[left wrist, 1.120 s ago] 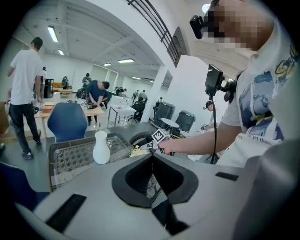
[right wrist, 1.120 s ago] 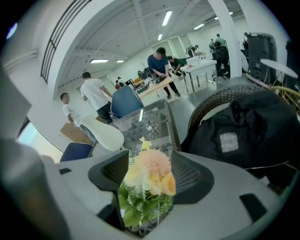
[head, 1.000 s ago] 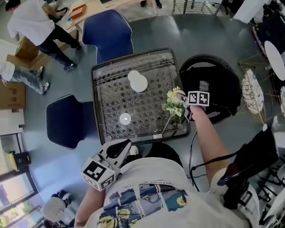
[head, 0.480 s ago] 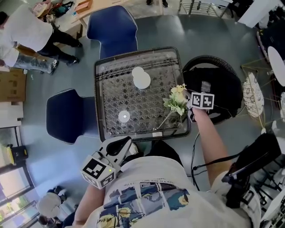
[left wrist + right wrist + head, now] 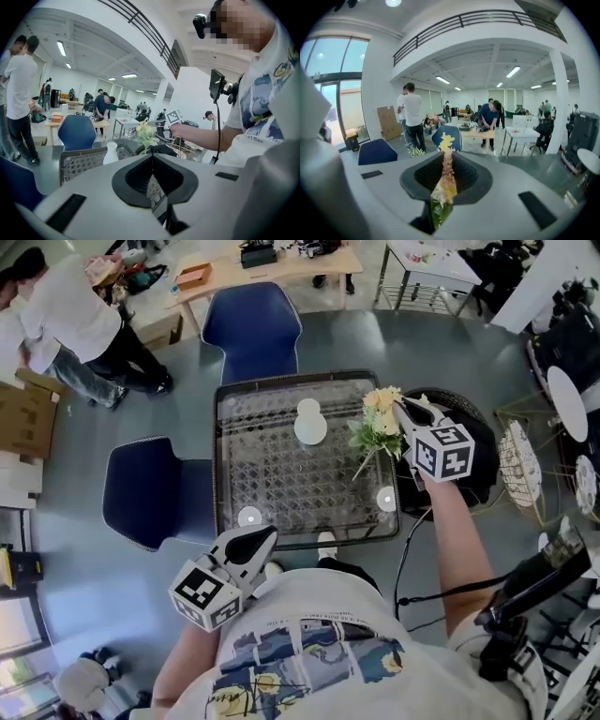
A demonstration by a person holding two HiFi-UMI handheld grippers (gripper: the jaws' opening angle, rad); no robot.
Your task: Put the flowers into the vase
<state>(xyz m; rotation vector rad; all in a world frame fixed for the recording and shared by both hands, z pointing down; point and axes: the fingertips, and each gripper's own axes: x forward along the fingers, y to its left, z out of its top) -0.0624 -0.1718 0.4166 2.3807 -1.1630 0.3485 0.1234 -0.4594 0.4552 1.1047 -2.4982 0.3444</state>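
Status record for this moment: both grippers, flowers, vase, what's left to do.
left gripper: jaws together, empty, by the near edge of the table
right gripper: jaws closing on the flowers, above the table's right side
flowers: held off the table, stem hanging free, right of the vase
vase: white, upright on the table, no flowers in it
left to do: flowers not yet in vase

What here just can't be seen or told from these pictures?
1. Right gripper view: the right tongs, jaws closing on the flowers, show only a sliver of them; the tongs' grey body hides the stems.
2. Left gripper view: the base of the vase is hidden behind the left tongs.
3. Head view: the vase's mouth is too small to show any water.
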